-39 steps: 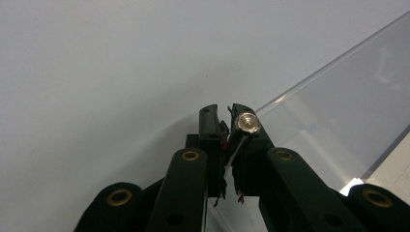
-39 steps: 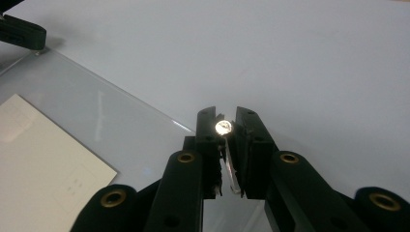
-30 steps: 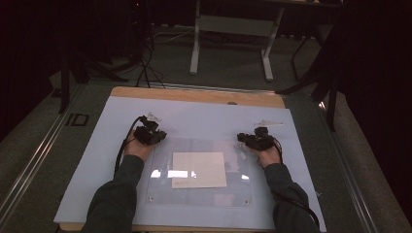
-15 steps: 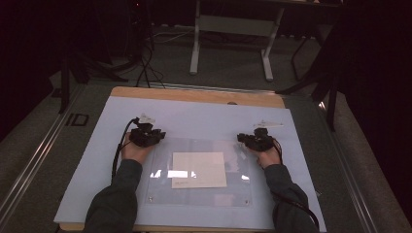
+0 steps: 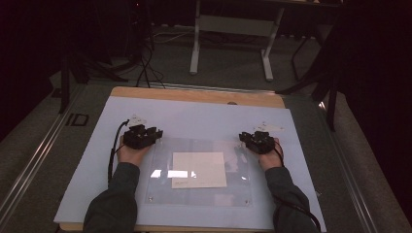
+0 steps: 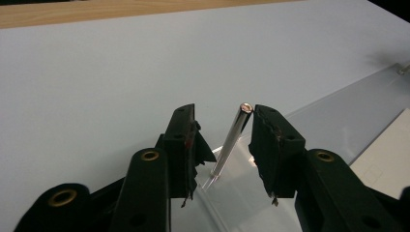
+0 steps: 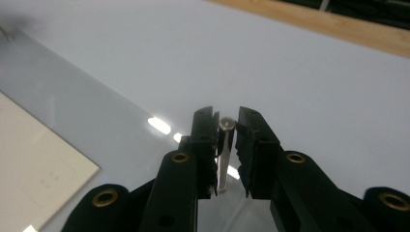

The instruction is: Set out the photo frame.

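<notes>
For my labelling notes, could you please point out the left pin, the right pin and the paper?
left pin (image 6: 231, 140): left gripper view, mid shaft.
right pin (image 7: 223, 162): right gripper view, mid shaft.
paper (image 5: 199, 169): high view, sheet centre.

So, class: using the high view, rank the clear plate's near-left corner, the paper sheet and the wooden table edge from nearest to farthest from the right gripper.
1. Paper sheet, just left of the right gripper.
2. Wooden table edge, beyond it.
3. Clear plate's near-left corner, across at the person's side.

Left gripper (image 5: 141, 136) and right gripper (image 5: 257, 141) rest at the clear sheet's (image 5: 199, 194) far corners
</notes>
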{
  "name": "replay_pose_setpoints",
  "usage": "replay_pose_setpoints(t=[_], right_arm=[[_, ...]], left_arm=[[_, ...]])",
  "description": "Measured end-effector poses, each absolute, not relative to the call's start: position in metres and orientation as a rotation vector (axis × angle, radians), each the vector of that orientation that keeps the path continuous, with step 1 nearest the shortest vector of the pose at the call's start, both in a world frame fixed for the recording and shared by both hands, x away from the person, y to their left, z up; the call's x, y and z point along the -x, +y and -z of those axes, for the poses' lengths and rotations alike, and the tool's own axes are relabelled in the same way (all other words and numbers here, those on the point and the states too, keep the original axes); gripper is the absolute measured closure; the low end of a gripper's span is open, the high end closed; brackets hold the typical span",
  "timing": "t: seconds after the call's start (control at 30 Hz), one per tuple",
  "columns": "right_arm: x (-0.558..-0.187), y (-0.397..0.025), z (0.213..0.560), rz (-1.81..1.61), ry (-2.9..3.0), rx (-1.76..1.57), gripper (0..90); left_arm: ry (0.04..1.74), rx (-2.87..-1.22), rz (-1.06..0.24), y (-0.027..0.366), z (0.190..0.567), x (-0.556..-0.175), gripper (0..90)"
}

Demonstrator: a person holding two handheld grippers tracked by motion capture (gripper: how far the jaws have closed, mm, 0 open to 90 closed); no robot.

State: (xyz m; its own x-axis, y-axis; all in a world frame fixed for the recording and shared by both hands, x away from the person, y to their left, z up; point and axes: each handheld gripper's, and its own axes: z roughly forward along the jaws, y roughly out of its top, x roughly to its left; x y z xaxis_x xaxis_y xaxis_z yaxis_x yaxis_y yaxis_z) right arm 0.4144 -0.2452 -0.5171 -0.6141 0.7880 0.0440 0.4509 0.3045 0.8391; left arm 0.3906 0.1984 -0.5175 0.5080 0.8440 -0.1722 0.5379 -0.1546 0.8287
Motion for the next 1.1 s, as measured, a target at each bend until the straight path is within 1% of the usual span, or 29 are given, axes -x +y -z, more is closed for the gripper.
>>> replay_pose_setpoints(t=[0.03, 0.1, 0.13, 0.17, 0.27, 0.3, 0.4, 0.57, 0.67, 0.77, 0.87, 0.97, 1.1], right_arm=[[-0.413, -0.247, 0.516, -1.245, 2.185, -1.113, 79.9], [-0.413, -0.247, 0.516, -1.243, 2.189, -1.114, 80.4], [-0.412, -0.247, 0.516, -1.241, 2.190, -1.110, 82.1], [-0.411, -0.246, 0.516, -1.242, 2.187, -1.107, 83.8], [-0.411, -0.245, 0.517, -1.243, 2.176, -1.113, 84.4], [-0.411, -0.245, 0.517, -1.248, 2.175, -1.115, 84.4], [-0.411, -0.246, 0.518, -1.260, 2.176, -1.116, 84.5], [-0.411, -0.246, 0.518, -1.264, 2.172, -1.120, 84.5], [-0.411, -0.246, 0.518, -1.268, 2.171, -1.121, 84.6], [-0.411, -0.247, 0.518, -1.272, 2.171, -1.121, 84.5], [-0.411, -0.247, 0.519, -1.274, 2.170, -1.123, 84.5], [-0.411, -0.247, 0.519, -1.277, 2.168, -1.127, 84.5], [-0.411, -0.247, 0.519, -1.275, 2.169, -1.132, 84.6]], left_arm=[[1.146, -1.831, -0.421, 0.198, 0.518, -0.390, 61.6], [1.142, -1.832, -0.426, 0.198, 0.519, -0.390, 62.4], [1.140, -1.832, -0.424, 0.198, 0.519, -0.390, 63.2], [1.137, -1.831, -0.428, 0.197, 0.520, -0.390, 65.7], [1.141, -1.836, -0.448, 0.196, 0.520, -0.390, 69.9], [1.139, -1.830, -0.455, 0.195, 0.520, -0.389, 69.9], [1.122, -1.838, -0.470, 0.193, 0.520, -0.388, 76.9], [1.101, -1.796, -0.487, 0.190, 0.518, -0.387, 82.7], [1.104, -1.796, -0.477, 0.191, 0.519, -0.387, 83.0], [1.106, -1.809, -0.476, 0.189, 0.521, -0.388, 81.4], [1.109, -1.804, -0.479, 0.189, 0.521, -0.388, 83.2], [1.112, -1.811, -0.507, 0.187, 0.521, -0.386, 84.4], [1.120, -1.809, -0.509, 0.187, 0.521, -0.387, 84.9]])
